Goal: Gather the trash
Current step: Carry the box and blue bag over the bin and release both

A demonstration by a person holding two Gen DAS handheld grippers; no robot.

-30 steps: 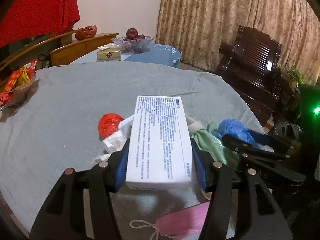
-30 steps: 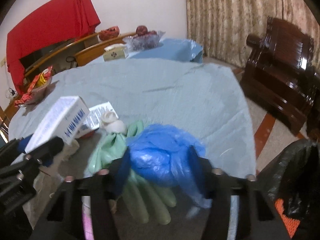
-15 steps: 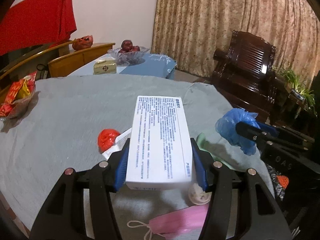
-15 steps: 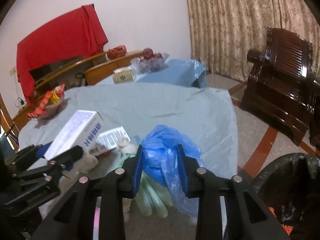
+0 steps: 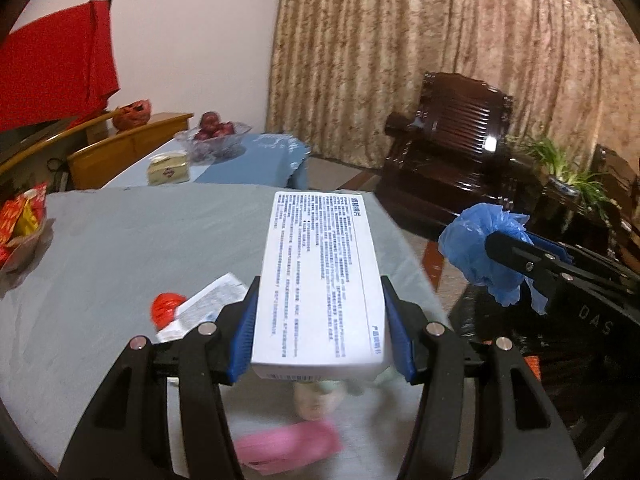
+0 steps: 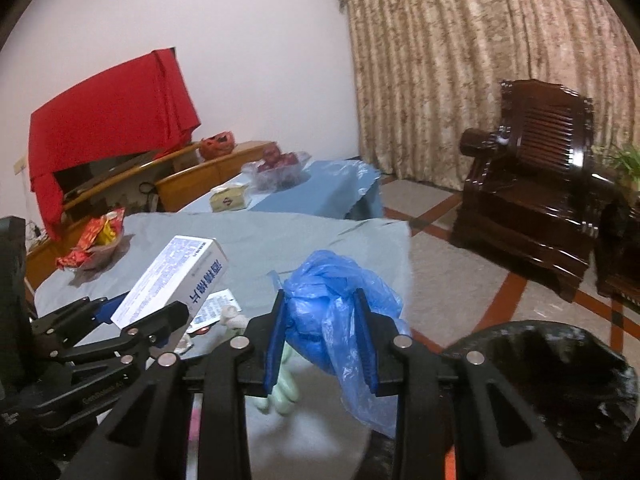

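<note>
Trash in both tongs, bin in reach

Trash was split between two holds. Left tongs point(image 5: 318, 320) clamped a white printed box point(image 5: 320, 276) across its width, box lifted above the bench point(image 5: 120, 240) and sticking forward, roughly level. Right tongs point(image 6: 322, 340) pinched a crumpled blue plastic bag point(image 6: 336, 304), loose tail hanging below the pads, bag carried off the bench edge, probably on its way to the bin. Judged: both loads raised clear so they could be dropped into the black-lined trash bin point(image 6: 560, 364) at lower right.

Leftovers lay on the bench: red crumpled scrap point(image 5: 166, 308), printed leaflet point(image 5: 208, 304), pink face mask point(image 5: 288, 446) (blurred), pale green glove point(image 6: 280, 388), small whitish wad point(image 5: 316, 400).

Only the right wrist view showed the bin's open mouth and the glove fingers; the left wrist view showed just a dark edge there. Only the left wrist view showed the mask and red scrap clearly. Each view showed the other tongs side-on, confirming both grips.
</note>
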